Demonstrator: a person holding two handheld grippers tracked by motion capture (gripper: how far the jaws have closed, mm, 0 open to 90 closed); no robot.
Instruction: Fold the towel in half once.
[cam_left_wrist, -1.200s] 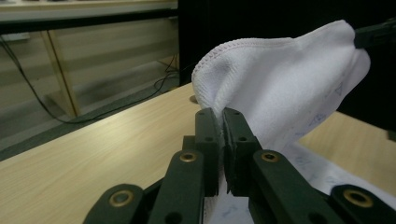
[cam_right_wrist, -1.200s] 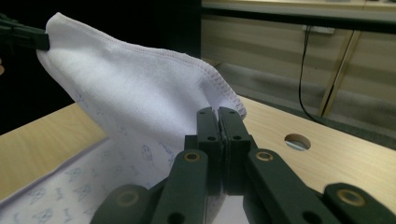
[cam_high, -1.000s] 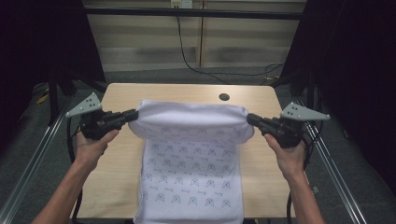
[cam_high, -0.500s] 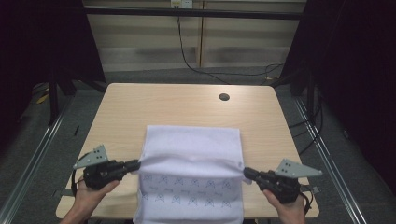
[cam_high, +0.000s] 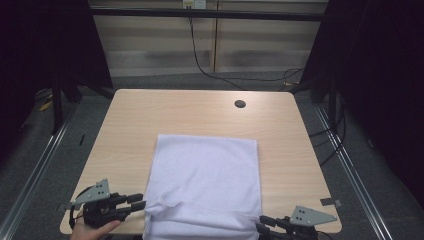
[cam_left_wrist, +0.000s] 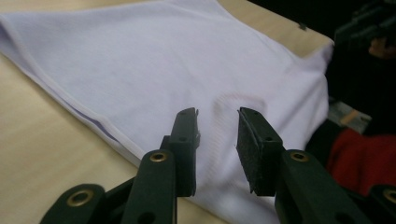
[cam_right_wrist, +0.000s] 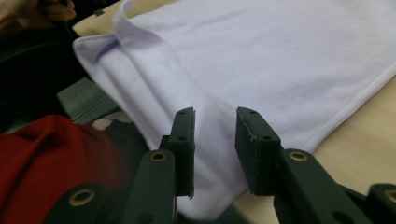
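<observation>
Item: white cloth (cam_high: 205, 180), folded over once, lying flat on the wooden surface (cam_high: 150, 115) in the lower middle of the high view, its near folded edge at the bottom of the frame and overhanging the surface's front edge. Left tool (cam_high: 141, 201) at lower left, its jaws just opened and apart, the cloth's corner loose between them without being pinched (cam_left_wrist: 217, 135). Right tool (cam_high: 261, 225) at lower right, jaws likewise just opened and apart over the opposite corner (cam_right_wrist: 215, 135). Risks, as judged: the overhanging edge may slide off the front and drag the fold open; a raised flap (cam_right_wrist: 122, 14) at the left corner may spring back and spoil the alignment; a jaw drawn away carelessly may snag the hem and skew the layers; a re-grip may catch only the top layer
</observation>
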